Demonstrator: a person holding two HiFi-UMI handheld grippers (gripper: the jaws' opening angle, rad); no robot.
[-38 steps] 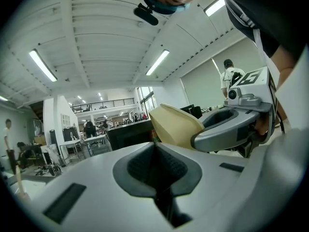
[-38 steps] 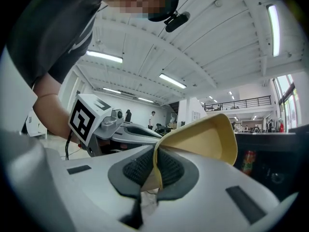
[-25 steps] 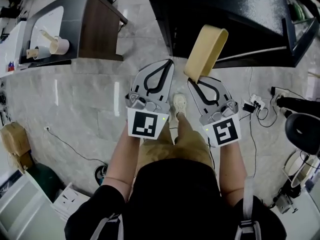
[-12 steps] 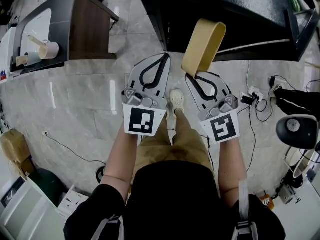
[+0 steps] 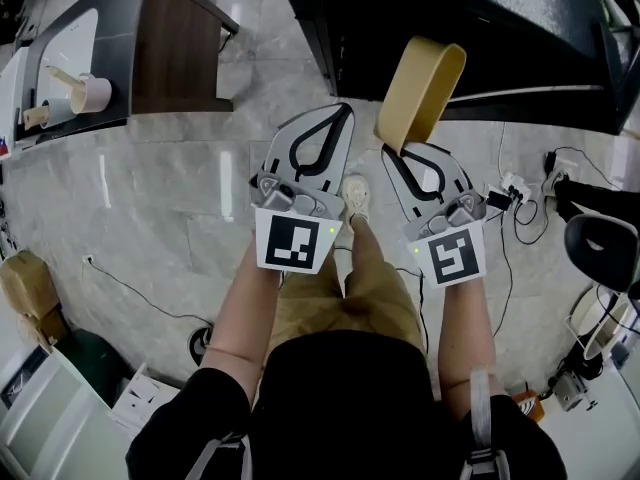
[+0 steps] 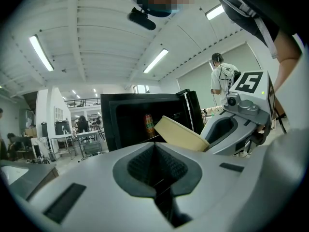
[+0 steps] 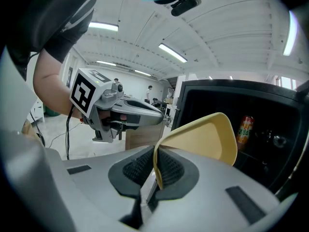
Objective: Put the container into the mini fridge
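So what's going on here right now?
A person stands facing the open mini fridge with a gripper in each hand. The right gripper has its jaws shut on the rim of the tan container, held up in front of the fridge, not yet inside. The left gripper is shut and empty.

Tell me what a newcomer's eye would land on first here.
First comes the tan container, pinched by its rim in the right gripper and tilted in front of the open black mini fridge. Next come the drinks can standing inside the fridge, and the left gripper alongside the right, shut and empty.
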